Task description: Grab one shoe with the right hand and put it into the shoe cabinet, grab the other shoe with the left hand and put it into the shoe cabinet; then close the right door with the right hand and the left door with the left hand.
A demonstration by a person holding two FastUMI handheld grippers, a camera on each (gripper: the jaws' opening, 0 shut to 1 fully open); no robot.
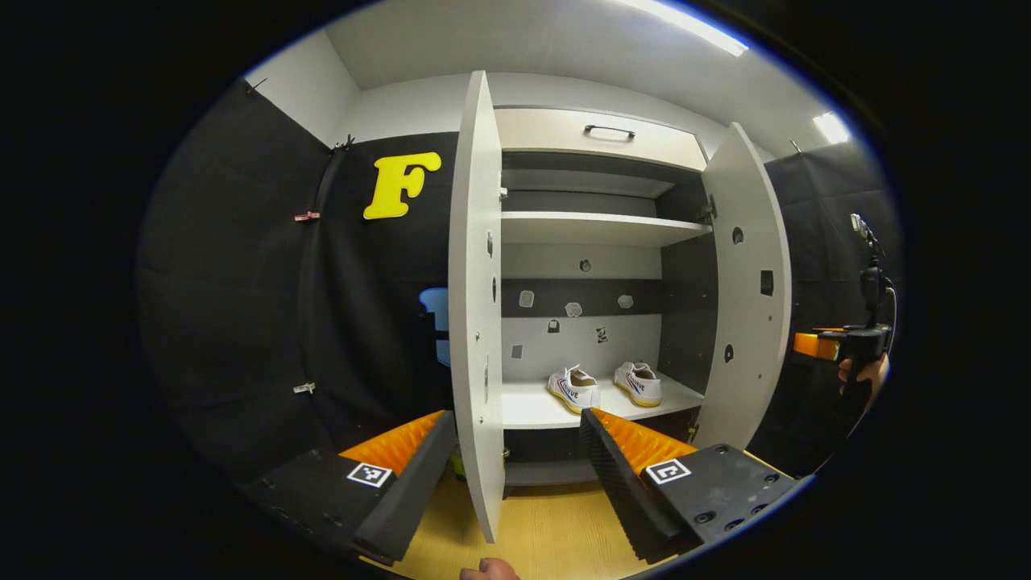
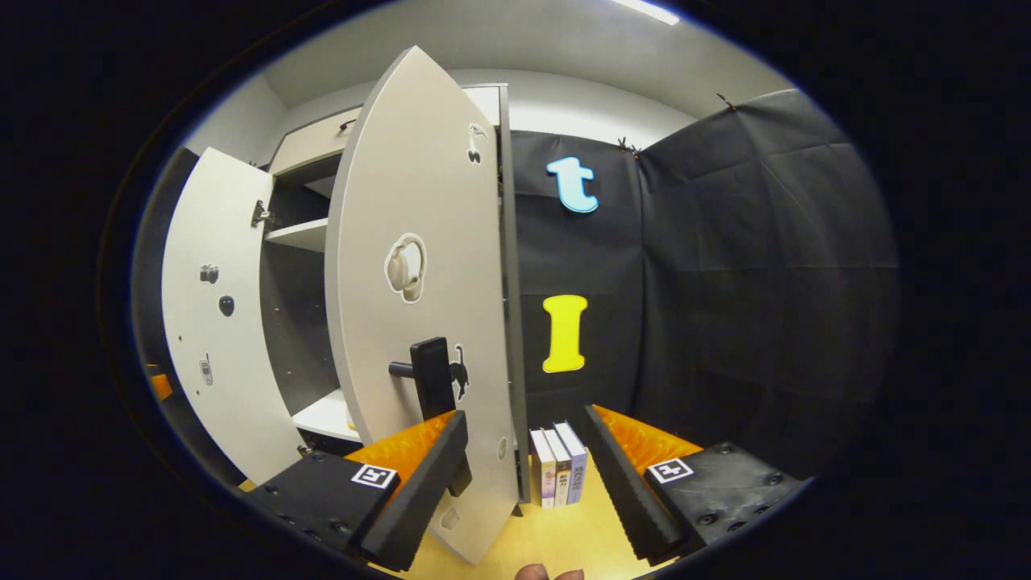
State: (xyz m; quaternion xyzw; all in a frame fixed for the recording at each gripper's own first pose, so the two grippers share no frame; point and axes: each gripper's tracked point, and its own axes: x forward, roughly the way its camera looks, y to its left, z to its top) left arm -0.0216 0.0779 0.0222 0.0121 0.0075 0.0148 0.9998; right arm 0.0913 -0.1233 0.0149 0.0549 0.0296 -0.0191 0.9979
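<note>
Two grippers are held before the shoe cabinet, both with jaws spread wide and gripping nothing. In the left gripper view, the left gripper sits low in front of the left door, whose thin edge stands between the two fingers, touching neither as far as the picture tells. A fingertip of the holding hand shows at the bottom edge, above the wooden floor. In the right gripper view, the right gripper straddles the outer edge of the right door; the door's dark handle lies just above the left-side finger, and I cannot tell if they touch. Three books stand upright on the floor beyond the door's edge, by the black wall.

Farther in, both doors stand open. On the low shelf rest two white shoes, side by side, toes toward the front. An upper shelf and a drawer with a dark handle lie above. At the far right of the left gripper view, the right gripper is seen in a hand.
</note>
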